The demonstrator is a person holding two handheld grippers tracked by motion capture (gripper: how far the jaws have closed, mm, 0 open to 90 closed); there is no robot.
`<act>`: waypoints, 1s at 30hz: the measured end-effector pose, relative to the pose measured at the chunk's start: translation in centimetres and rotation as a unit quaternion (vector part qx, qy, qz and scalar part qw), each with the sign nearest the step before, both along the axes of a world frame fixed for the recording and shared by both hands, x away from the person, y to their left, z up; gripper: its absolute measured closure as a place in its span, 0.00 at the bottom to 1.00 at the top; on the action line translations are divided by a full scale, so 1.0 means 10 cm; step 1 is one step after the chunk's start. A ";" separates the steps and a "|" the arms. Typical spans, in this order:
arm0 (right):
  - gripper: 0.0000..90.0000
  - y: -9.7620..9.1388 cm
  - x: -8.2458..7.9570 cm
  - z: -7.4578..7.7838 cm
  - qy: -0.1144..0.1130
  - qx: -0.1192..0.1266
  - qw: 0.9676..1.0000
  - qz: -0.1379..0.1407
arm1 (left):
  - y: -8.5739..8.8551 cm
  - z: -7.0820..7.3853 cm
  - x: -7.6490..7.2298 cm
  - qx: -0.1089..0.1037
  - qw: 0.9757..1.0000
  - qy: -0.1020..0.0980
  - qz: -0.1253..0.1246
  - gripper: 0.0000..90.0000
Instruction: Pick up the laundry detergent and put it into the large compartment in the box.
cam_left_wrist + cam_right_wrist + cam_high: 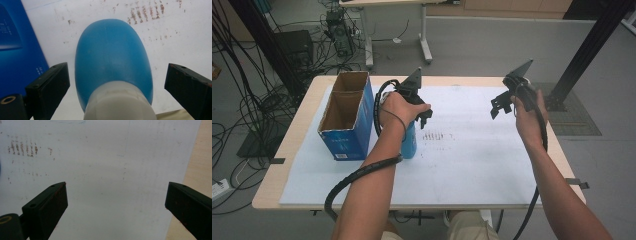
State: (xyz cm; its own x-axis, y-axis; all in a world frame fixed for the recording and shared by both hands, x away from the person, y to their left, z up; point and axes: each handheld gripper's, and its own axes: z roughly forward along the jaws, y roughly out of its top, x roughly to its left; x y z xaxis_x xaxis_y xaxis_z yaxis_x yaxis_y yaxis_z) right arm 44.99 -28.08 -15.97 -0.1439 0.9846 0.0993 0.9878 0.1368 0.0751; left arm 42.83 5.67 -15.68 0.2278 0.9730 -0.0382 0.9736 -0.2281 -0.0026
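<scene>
Left gripper (116,82) hovers agape over upright blue bottle (112,60).

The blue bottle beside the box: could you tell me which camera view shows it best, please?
The left gripper view shows the blue bottle best: its body and white cap lie between the open jaws of the left hand-held gripper. In the high view the person's hand and arm hide most of it beside the blue box.
</scene>
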 end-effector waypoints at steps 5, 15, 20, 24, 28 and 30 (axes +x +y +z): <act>0.05 0.02 0.01 0.00 0.001 0.000 1.000 0.001 | 0.01 0.00 0.00 0.002 1.000 0.001 0.000 0.07; 0.05 0.03 0.00 0.00 0.000 -0.001 1.000 0.002 | 0.01 0.00 0.00 0.002 1.000 -0.001 0.000 0.07; 0.05 0.03 0.00 0.00 0.001 -0.001 1.000 0.001 | 0.00 0.01 0.00 0.004 1.000 -0.001 -0.001 0.07; 0.05 0.01 0.00 0.00 0.000 -0.001 1.000 0.000 | 0.00 0.02 0.00 0.003 1.000 -0.001 -0.001 0.07; 0.05 0.02 0.00 0.00 -0.001 -0.001 1.000 0.001 | 0.00 0.02 -0.01 0.004 1.000 -0.003 -0.002 0.07; 0.05 0.01 0.00 0.00 0.000 -0.001 1.000 0.000 | 0.00 0.02 -0.01 0.004 1.000 -0.003 -0.001 0.07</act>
